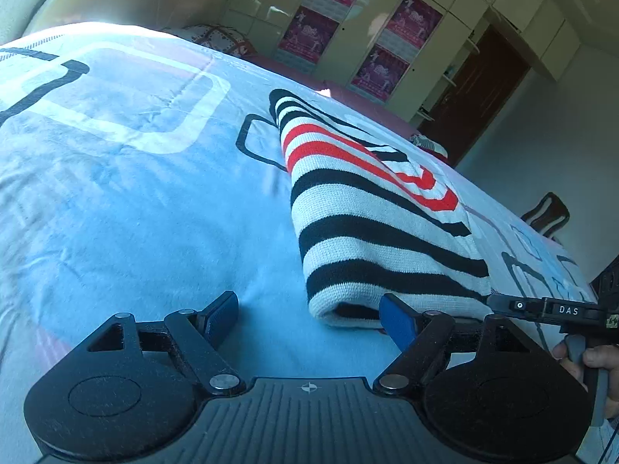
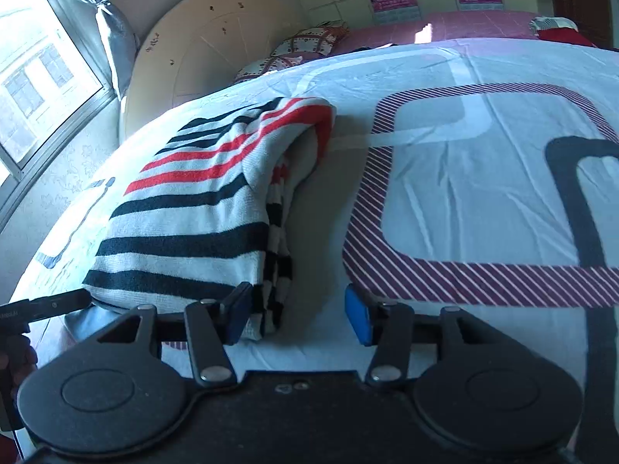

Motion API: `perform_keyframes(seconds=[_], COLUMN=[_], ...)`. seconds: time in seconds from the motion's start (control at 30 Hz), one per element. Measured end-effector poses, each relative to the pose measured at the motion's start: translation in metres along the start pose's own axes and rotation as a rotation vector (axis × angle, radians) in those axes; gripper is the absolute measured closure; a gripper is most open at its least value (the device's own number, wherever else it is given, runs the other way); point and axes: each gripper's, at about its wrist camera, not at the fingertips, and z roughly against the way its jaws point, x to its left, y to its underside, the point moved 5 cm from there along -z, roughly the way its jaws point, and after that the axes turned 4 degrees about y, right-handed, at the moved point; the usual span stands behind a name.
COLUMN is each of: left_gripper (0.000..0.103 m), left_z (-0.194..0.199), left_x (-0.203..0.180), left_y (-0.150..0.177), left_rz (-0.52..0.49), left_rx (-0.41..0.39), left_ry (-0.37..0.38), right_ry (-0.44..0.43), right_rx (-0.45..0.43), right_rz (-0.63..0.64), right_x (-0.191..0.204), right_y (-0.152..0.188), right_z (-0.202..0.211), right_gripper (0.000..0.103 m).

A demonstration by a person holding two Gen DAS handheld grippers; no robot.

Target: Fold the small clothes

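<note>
- Folded striped sweater (image 1: 383, 224) lying on the pale blue bedsheet (image 1: 135, 193), white with black bands and a few red ones; in the right wrist view the same sweater (image 2: 193, 216) sits left of centre, its stacked layers showing along the right edge.
- Left gripper (image 1: 309, 321) with jaws apart, nothing between the blue pads, only bare sheet; right pad overlapping the sweater's near folded corner in the picture, contact hard to judge.
- Right gripper (image 2: 298, 317) with jaws apart too; left pad in front of the sweater's near corner, right pad over the sheet, no cloth pinched between them as far as can be made out.
- Right gripper's finger and handle cut off at the left wrist view's right edge, with part of a hand (image 1: 592, 363) on the trigger.
- Left gripper's finger poking in at the right wrist view's left edge, dark and mostly out of frame.
- Far end of the sweater foreshortened; neckline and sleeves not visible.
- Cupboards with pink posters (image 1: 309, 38) behind, lettering unreadable.
- Patterned pillow (image 2: 309, 46) beyond the sheet, partly hidden.
</note>
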Motion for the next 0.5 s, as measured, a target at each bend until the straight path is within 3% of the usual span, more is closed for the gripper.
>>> perform_keyframes(seconds=[0.07,0.2,0.23,0.3,0.37,0.5], left_gripper=[0.024,0.023,0.023,0.022,0.0,0.0], left_z=[0.021,0.087,0.105,0.142,0.171,0.224], left_x=[-0.006,-0.047,-0.062,-0.096,-0.124,-0.177], left_y=[0.008,0.02,0.022,0.03,0.04,0.066], left_rz=[-0.007,-0.084,-0.103,-0.148,-0.187,-0.272], left_rx=[-0.016,-0.104,-0.134,-0.189,-0.233,-0.279], left_ry=[-0.032,-0.092,-0.098,-0.106,-0.132,-0.149], right_ry=[0.074,0.047,0.053,0.085,0.104,0.142], right_rx=[0.002,-0.12,-0.148,-0.216,-0.275,-0.305], right_rz=[0.021,0.073,0.109,0.179,0.227,0.24], right_x=[-0.003,0.025,0.04,0.069,0.094,0.123], right_y=[0.012,0.032,0.037,0.05,0.066,0.098], right_z=[0.023,0.106,0.129,0.171,0.207,0.259], right_gripper=[0.058,0.052,0.048,0.019,0.014,0.004])
